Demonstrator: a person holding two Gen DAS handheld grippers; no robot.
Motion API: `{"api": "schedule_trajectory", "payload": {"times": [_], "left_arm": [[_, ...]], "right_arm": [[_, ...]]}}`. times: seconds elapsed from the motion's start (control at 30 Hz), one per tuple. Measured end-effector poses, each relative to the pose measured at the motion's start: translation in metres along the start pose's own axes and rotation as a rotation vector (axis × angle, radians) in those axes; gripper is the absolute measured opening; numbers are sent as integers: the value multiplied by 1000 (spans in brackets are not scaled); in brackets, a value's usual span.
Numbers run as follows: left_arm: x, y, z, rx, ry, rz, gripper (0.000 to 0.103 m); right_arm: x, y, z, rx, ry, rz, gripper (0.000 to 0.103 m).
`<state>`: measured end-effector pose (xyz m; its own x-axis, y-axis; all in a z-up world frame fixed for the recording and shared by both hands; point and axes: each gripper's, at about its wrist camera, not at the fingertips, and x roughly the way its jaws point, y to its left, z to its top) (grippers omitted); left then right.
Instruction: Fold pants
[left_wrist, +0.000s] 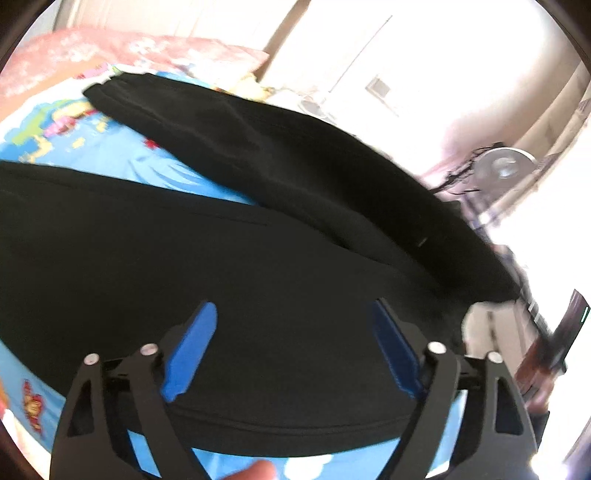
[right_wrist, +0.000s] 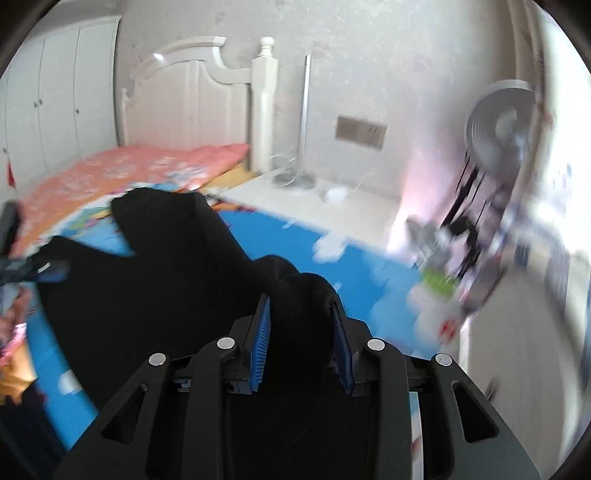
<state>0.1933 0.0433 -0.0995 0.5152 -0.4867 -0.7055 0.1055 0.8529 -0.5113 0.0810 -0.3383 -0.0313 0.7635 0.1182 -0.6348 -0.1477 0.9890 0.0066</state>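
Observation:
Black pants (left_wrist: 229, 266) lie spread on a blue cartoon-print sheet (left_wrist: 110, 155), both legs reaching toward the far end of the bed. My left gripper (left_wrist: 291, 314) is open, its blue pads wide apart just above the waist end of the pants, holding nothing. In the right wrist view the pants (right_wrist: 155, 288) lie to the left and a bunched fold of them rises between my blue pads. My right gripper (right_wrist: 301, 308) is shut on that fold at the pants' right edge and lifts it off the sheet (right_wrist: 332, 266).
A pink floral blanket (right_wrist: 122, 166) lies at the head of the bed below a white headboard (right_wrist: 192, 99). A standing fan (right_wrist: 498, 122) and clutter stand on the floor to the right. White wardrobes (right_wrist: 55, 92) line the left wall. A fingertip (left_wrist: 258, 470) shows at the bottom.

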Motion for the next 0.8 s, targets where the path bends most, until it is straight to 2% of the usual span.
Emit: {"api": "schedule_trajectory", "payload": {"times": [0.1, 0.2, 0.23, 0.37, 0.43, 0.5, 0.67, 0.77, 0.8], "left_arm": [[14, -6, -3, -19, 62, -110, 65], [37, -14, 1, -37, 122, -207, 54], [46, -15, 4, -55, 140, -237, 54], [92, -18, 19, -230, 226, -404, 53], [110, -25, 21, -270, 256, -439, 53], [129, -41, 18, -301, 294, -439, 53], [181, -85, -3, -325, 427, -478, 54], [201, -113, -21, -302, 506, -535, 52], [205, -122, -25, -287, 527, -551, 33]], "right_arm": [[8, 10, -43, 73, 71, 40, 33], [15, 22, -71, 115, 104, 39, 33], [16, 23, -75, 136, 107, 44, 33], [16, 23, -80, 184, 105, 43, 33], [14, 22, -80, 202, 98, 46, 33], [15, 22, -81, 220, 100, 50, 33], [15, 24, -83, 243, 110, 48, 33], [14, 22, -84, 295, 124, 61, 34], [14, 22, -84, 307, 131, 54, 38]]}}
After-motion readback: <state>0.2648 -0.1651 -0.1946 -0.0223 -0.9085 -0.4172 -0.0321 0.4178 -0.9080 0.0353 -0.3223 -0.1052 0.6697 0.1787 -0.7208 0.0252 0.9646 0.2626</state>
